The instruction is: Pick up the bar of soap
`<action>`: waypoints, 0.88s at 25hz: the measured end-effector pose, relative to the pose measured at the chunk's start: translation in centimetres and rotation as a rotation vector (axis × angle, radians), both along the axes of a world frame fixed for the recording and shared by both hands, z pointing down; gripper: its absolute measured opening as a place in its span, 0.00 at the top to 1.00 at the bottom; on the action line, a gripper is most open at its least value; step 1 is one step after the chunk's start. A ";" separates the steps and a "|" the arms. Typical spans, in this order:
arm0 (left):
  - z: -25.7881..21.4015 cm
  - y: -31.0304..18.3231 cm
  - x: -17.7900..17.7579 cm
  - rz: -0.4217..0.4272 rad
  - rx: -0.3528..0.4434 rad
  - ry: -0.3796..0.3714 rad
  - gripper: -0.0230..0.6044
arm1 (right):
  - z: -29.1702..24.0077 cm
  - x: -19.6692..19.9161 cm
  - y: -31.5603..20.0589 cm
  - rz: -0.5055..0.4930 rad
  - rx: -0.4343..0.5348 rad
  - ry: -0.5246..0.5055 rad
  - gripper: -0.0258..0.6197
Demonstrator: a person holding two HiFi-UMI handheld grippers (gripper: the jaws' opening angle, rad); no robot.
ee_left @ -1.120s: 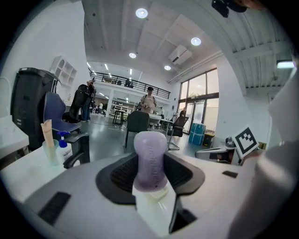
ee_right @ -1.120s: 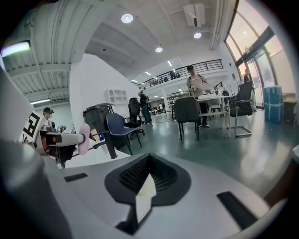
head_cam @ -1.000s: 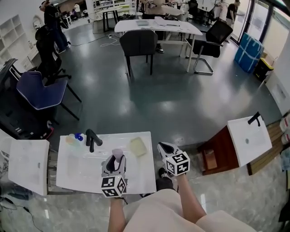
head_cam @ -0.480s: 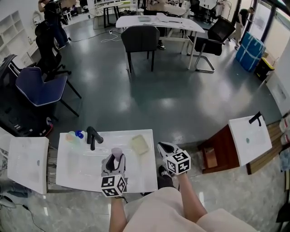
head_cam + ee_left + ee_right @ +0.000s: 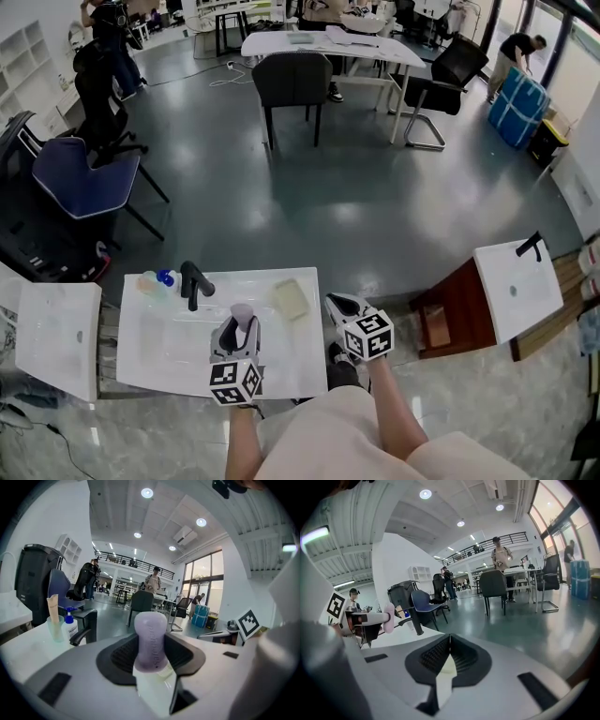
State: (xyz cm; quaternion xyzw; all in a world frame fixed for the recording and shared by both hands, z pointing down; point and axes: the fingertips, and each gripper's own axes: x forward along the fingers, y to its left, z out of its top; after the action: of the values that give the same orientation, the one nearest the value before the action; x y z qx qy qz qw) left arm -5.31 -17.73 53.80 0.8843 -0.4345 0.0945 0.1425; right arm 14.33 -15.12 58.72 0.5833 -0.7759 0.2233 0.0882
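Left gripper view: left claw [image 5: 151, 657] is clamped on the soap [image 5: 151, 634]. It's a lilac bar, upright between the pads, with raised lettering down its face. Head view agrees: the soap [image 5: 243, 313] sits in that claw over the middle of the white desk [image 5: 291, 361]. Can't tell if it clears the surface.

Right claw [image 5: 334, 302] hangs just past the desk's right edge. Right gripper view shows its pads together at the tips, nothing between them.

Farther back on the desk, a pale yellow block [image 5: 291, 300] lies flat near the far right corner, apart from both claws. Black faucet [image 5: 194, 283] stands at the far left. A blue-pump bottle [image 5: 165, 278] and a cup [image 5: 146, 286] are just beside it at the far left corner.

Beyond is a grey floor [image 5: 309, 206]. A blue chair [image 5: 89, 187] stands off to the left. A black chair [image 5: 289, 89] is pulled up to the far desk [image 5: 328, 47].
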 end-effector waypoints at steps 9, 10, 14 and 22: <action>0.0 0.1 0.1 0.004 0.006 -0.006 0.68 | 0.2 0.1 0.4 0.008 -0.004 -0.027 0.95; 0.1 0.2 0.2 0.005 0.005 -0.008 0.68 | 0.3 0.0 0.5 0.005 -0.005 -0.029 0.95; 0.2 0.3 0.3 0.006 0.001 -0.010 0.68 | 0.4 -0.3 0.6 -0.009 -0.005 -0.027 0.95; 0.5 0.7 0.2 0.017 0.005 -0.011 0.68 | 0.8 -0.2 0.9 -0.010 -0.007 -0.019 0.95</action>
State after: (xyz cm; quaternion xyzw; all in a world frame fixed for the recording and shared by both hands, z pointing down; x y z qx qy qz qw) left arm -5.09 -17.08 54.28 0.8878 -0.4279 0.0996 0.1369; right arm 14.10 -14.26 59.50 0.5771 -0.7788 0.2311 0.0839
